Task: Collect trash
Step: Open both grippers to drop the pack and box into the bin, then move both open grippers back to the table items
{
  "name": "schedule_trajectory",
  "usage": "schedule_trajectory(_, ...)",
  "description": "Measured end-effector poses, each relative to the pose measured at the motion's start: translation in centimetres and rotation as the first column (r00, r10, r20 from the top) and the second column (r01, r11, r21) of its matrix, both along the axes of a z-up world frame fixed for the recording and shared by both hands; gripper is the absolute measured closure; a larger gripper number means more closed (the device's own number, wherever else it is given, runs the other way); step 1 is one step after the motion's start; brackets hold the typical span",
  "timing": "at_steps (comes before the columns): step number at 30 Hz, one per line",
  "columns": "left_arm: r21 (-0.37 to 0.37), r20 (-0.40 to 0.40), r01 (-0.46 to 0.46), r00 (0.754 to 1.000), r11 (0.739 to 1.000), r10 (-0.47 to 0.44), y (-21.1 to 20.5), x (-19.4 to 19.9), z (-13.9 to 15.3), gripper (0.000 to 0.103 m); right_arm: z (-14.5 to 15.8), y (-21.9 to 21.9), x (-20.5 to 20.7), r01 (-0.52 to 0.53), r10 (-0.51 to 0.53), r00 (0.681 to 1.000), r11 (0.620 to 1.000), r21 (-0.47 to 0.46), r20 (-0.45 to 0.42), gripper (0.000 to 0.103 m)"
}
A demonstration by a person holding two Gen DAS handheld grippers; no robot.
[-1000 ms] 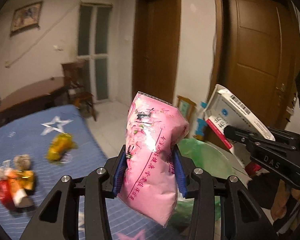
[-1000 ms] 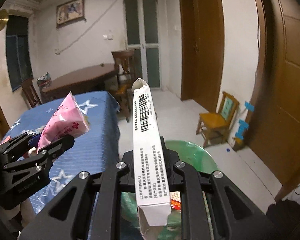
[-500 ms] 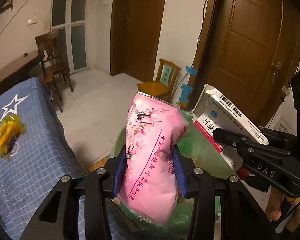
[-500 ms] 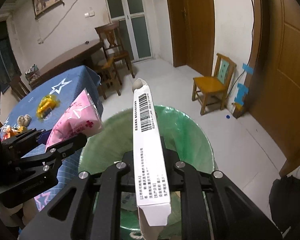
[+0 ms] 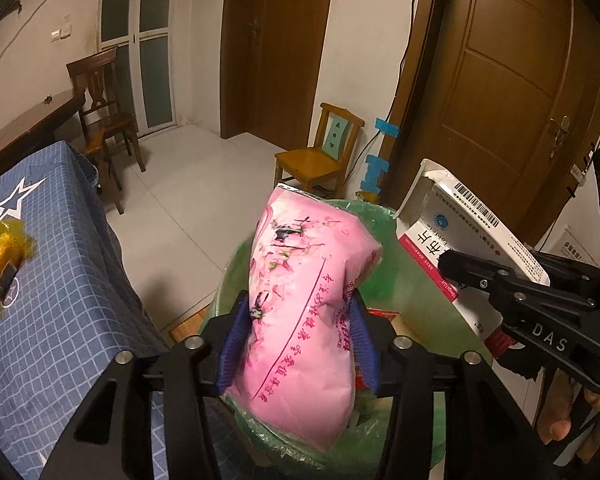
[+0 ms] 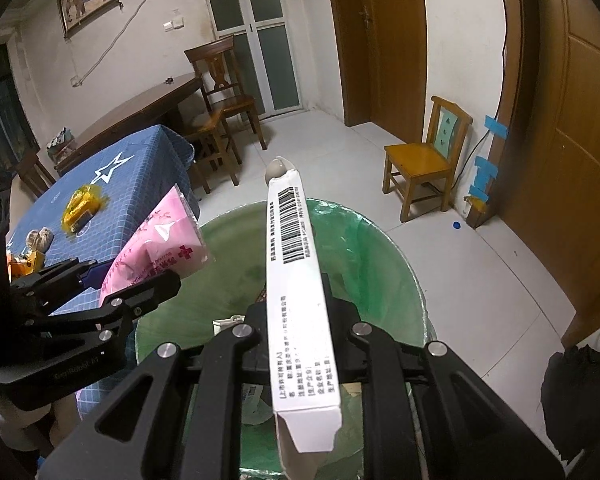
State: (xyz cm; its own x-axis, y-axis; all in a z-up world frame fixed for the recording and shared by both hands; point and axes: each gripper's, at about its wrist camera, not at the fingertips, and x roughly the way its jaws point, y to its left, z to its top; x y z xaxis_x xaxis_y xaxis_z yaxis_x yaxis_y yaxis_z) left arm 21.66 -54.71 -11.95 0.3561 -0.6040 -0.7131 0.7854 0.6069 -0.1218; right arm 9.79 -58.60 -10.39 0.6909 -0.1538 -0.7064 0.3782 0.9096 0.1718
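Observation:
A pink plastic packet (image 5: 308,280) stands upright between the blue pads of my left gripper (image 5: 298,320), whose jaws are opening while the pads still touch it. It hangs over the bin with the green liner (image 5: 412,264). My right gripper (image 6: 296,312) grips a long white medicine box (image 6: 296,264) with a barcode. Its jaws are easing open, with the box still between them, above the same bin (image 6: 372,264). From the right wrist view the left gripper (image 6: 112,280) and pink packet (image 6: 160,248) sit at the bin's left rim. Some rubbish lies inside the bin.
A table with a blue star-print cloth (image 5: 52,280) stands left of the bin and carries a yellow wrapper (image 5: 0,260) and other scraps (image 6: 36,240). A small wooden chair (image 5: 316,160) stands by the wall, and a black bag (image 6: 576,392) lies on the floor at the right.
Both grippers have swung from above the table down and across to the green-lined bin, still carrying the pink packet and the white box. The left pads now stand slightly wider apart.

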Motion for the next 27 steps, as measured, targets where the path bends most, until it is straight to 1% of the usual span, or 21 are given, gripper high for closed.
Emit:
schedule_trajectory(1, -0.002, 0.001, 0.001, 1.000, 1.000, -0.001, 0.0, -0.1, 0.0, 0.047, 0.0, -0.1, 0.0, 0.001, -0.001, 1.000, 1.000, 0.000, 0.002, 0.087)
schedule_trajectory(2, -0.001, 0.005, -0.002, 1.000, 1.000, 0.002, 0.0, -0.1, -0.1, 0.039, 0.0, -0.3, -0.1, 0.003, -0.003, 1.000, 1.000, 0.005, 0.007, 0.087)
schedule_trajectory(3, -0.001, 0.011, -0.005, 1.000, 1.000, 0.005, 0.0, 0.0, -0.1, 0.036, 0.0, -0.4, 0.0, 0.001, -0.001, 1.000, 1.000, 0.016, 0.010, 0.081)
schedule_trajectory(4, 0.001, 0.014, -0.009, 1.000, 1.000, 0.009, 0.1, -0.1, 0.1, 0.031, 0.0, -0.5, -0.1, 0.000, 0.000, 1.000, 1.000, 0.028, 0.016, 0.069)
schedule_trajectory(5, 0.004, 0.016, -0.015, 1.000, 1.000, 0.015, 0.2, 0.1, 0.1, 0.029, 0.1, -0.7, -0.4, 0.007, -0.008, 1.000, 0.999, 0.035, 0.028, 0.065)
schedule_trajectory(6, 0.002, 0.013, -0.018, 1.000, 1.000, 0.018, 0.4, 0.3, 0.1, 0.029, 0.1, -0.8, -0.5, 0.011, -0.012, 0.999, 0.999, 0.035, 0.035, 0.063)
schedule_trajectory(11, 0.010, 0.011, -0.033, 0.999, 0.999, 0.033, 0.9, 0.7, 0.0, 0.028, 0.6, -1.2, -1.3, 0.025, -0.027, 0.998, 0.999, 0.038, 0.065, 0.063)
schedule_trajectory(19, 0.008, 0.023, -0.030, 0.999, 1.000, 0.030, 2.0, -0.3, 0.9, 0.028, 1.4, -0.8, -2.4, 0.024, -0.027, 0.995, 0.999, 0.030, 0.091, 0.063)
schedule_trajectory(21, 0.005, 0.026, -0.029, 0.999, 1.000, 0.029, 2.7, -0.9, 1.4, 0.028, 2.0, 0.0, -3.2, 0.016, -0.019, 0.993, 1.000, 0.021, 0.113, 0.063)
schedule_trajectory(23, -0.002, 0.028, -0.031, 0.999, 1.000, 0.032, 4.2, -1.3, 1.9, 0.028, 2.5, 0.9, -4.2, -0.006, 0.002, 0.988, 1.000, 0.025, 0.152, 0.057)
schedule_trajectory(25, -0.001, 0.038, -0.040, 0.998, 0.999, 0.040, 6.2, -1.5, 2.2, 0.028, 2.9, 2.3, -5.1, -0.032, 0.028, 0.982, 0.999, 0.017, 0.185, 0.049)
schedule_trajectory(27, -0.004, 0.039, -0.063, 0.997, 0.998, 0.063, 9.4, -1.2, 2.4, 0.028, 3.2, 4.4, -5.9, -0.074, 0.071, 0.975, 0.997, 0.006, 0.210, 0.044)
